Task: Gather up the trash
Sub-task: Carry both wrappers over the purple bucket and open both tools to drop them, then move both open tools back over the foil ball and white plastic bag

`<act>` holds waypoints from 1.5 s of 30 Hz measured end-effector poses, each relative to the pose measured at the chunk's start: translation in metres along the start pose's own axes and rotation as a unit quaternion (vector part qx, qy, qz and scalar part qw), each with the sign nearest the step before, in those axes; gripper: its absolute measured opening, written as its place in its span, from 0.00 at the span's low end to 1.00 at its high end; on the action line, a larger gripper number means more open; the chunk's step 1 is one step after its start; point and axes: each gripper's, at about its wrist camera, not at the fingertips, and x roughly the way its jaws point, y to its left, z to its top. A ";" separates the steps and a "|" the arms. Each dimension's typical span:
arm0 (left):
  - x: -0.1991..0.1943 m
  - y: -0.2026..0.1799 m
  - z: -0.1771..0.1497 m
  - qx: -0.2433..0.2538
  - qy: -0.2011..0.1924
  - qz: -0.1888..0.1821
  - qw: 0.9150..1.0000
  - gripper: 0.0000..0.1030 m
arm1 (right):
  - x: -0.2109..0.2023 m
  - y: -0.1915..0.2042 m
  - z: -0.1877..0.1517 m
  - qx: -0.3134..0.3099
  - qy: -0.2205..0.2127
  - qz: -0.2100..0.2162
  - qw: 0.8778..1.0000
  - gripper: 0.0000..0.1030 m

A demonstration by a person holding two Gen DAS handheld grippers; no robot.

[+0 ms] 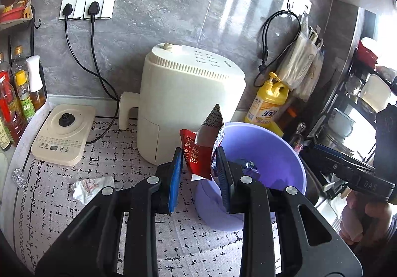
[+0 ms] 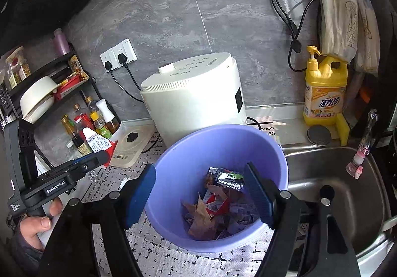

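The left tongs [image 1: 198, 172] grip a red wrapper [image 1: 198, 162], standing upright, just left of the purple bin [image 1: 273, 152]. The right tongs [image 2: 201, 192] are open around the bin rim. A crumpled paper [image 1: 90, 187] lies on the worktop [image 1: 111, 152], far left.

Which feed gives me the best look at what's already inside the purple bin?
The right wrist view: it looks down into the purple bin, showing the pile of wrappers at the bottom. The left wrist view sees it side-on, its inside mostly hidden behind the left hand-held gripper and its red packet.
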 end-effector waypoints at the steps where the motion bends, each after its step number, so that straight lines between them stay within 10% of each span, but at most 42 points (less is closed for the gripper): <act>1: 0.001 -0.005 0.001 0.001 -0.002 -0.002 1.000 0.26 | -0.004 -0.004 0.001 -0.001 -0.003 -0.002 1.000 0.70; 15: 0.035 -0.065 -0.001 0.022 0.011 -0.056 0.998 0.28 | -0.062 -0.052 0.000 0.015 -0.032 -0.041 0.999 0.72; 17: 0.039 -0.068 0.000 0.021 0.018 -0.065 0.998 0.37 | -0.063 -0.057 -0.002 0.020 -0.031 -0.045 0.998 0.72; 19: 0.037 -0.066 0.000 0.014 0.012 -0.065 0.998 0.76 | -0.064 -0.062 -0.004 0.028 -0.031 -0.048 0.998 0.72; 21: 0.032 -0.061 0.001 0.015 0.005 -0.064 0.998 0.77 | -0.063 -0.065 -0.005 0.034 -0.031 -0.049 0.998 0.73; 45: -0.061 0.104 -0.002 -0.050 -0.014 0.132 0.990 0.94 | 0.021 0.048 0.013 -0.005 -0.006 0.035 0.999 0.92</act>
